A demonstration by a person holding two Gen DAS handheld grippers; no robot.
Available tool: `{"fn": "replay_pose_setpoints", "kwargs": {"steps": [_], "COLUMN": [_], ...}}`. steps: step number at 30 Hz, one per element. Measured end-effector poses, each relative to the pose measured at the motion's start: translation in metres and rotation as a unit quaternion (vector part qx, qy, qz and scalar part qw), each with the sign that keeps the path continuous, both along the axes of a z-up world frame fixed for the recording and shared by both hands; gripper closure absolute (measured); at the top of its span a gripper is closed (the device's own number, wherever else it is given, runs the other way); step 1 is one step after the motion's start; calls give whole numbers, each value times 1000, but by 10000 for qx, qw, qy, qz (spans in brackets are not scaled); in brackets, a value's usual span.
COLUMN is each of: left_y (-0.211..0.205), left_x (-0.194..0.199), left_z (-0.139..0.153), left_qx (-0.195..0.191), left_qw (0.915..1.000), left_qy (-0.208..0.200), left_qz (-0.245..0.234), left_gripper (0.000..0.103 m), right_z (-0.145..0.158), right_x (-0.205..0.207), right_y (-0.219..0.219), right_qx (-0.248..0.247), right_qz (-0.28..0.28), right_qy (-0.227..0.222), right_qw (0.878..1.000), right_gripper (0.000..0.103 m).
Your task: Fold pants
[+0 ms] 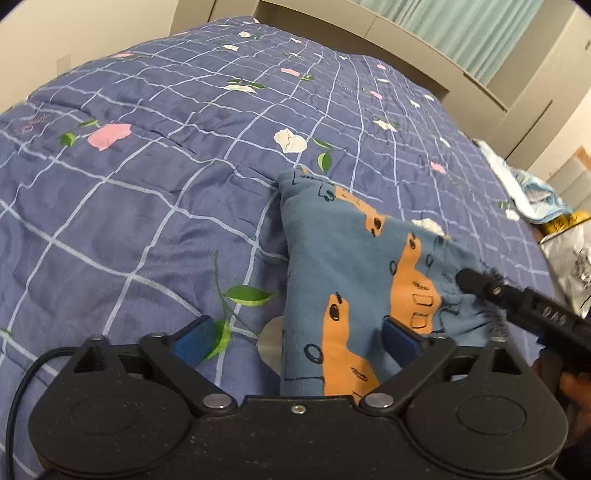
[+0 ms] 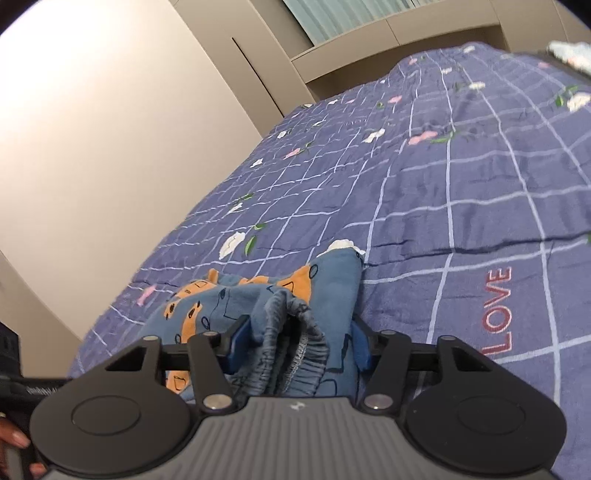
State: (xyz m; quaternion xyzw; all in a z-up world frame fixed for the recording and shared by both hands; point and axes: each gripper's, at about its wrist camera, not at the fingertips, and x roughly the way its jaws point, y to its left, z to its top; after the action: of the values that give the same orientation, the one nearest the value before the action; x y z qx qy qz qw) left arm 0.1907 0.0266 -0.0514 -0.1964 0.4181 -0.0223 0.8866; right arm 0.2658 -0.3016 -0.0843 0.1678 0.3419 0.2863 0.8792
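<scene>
While your blue quilt [image 1: 147, 192] with its white grid and flower print fills most of both views, pale cabinets [image 2: 110, 147] take the upper left of the right wrist view and a green curtain [image 1: 461, 33] sits at the top right of the left wrist view. Your pants [image 1: 351, 266], blue with orange bear prints, lie bunched on the quilt at lower centre-right of the left view and lower centre of the right view. Red "LOVE" lettering [image 2: 498, 310] sits on the quilt just right of them. Crumpled light cloth and a shiny bag [image 1: 569, 258] are at the right edge of the left view.

Your left gripper [image 1: 295, 338] has its jaws wide apart, one pad on bare quilt, the other against the pants; nothing clamped. Your right gripper [image 2: 295, 341] has the gathered waistband between its pads, partly closed; whether they actually pinch it, cannot tell. Its finger also pokes in from the right of the left view, tip on the pants.
</scene>
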Motion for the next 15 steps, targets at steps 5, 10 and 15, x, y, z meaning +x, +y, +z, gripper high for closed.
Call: {"fn": "replay_pose_setpoints", "kwargs": {"steps": [5, 10, 15], "left_y": [-1, -5, -14], "left_x": [-3, -5, -7], "left_z": [4, 8, 12], "left_qx": [-21, 75, 187], "left_qw": [10000, 9999, 9998], "left_qy": [54, 64, -5], "left_qz": [76, 86, -92], "left_gripper": [23, 31, 40], "right_z": [8, 11, 11], "right_x": [-10, -15, -16], "right_y": [14, 19, 19], "right_qx": [-450, -589, -627], "right_qz": [-83, -114, -123], "right_qy": [-252, -346, -376], "right_qw": [9986, 9976, 9972], "right_gripper": [47, 47, 47]}}
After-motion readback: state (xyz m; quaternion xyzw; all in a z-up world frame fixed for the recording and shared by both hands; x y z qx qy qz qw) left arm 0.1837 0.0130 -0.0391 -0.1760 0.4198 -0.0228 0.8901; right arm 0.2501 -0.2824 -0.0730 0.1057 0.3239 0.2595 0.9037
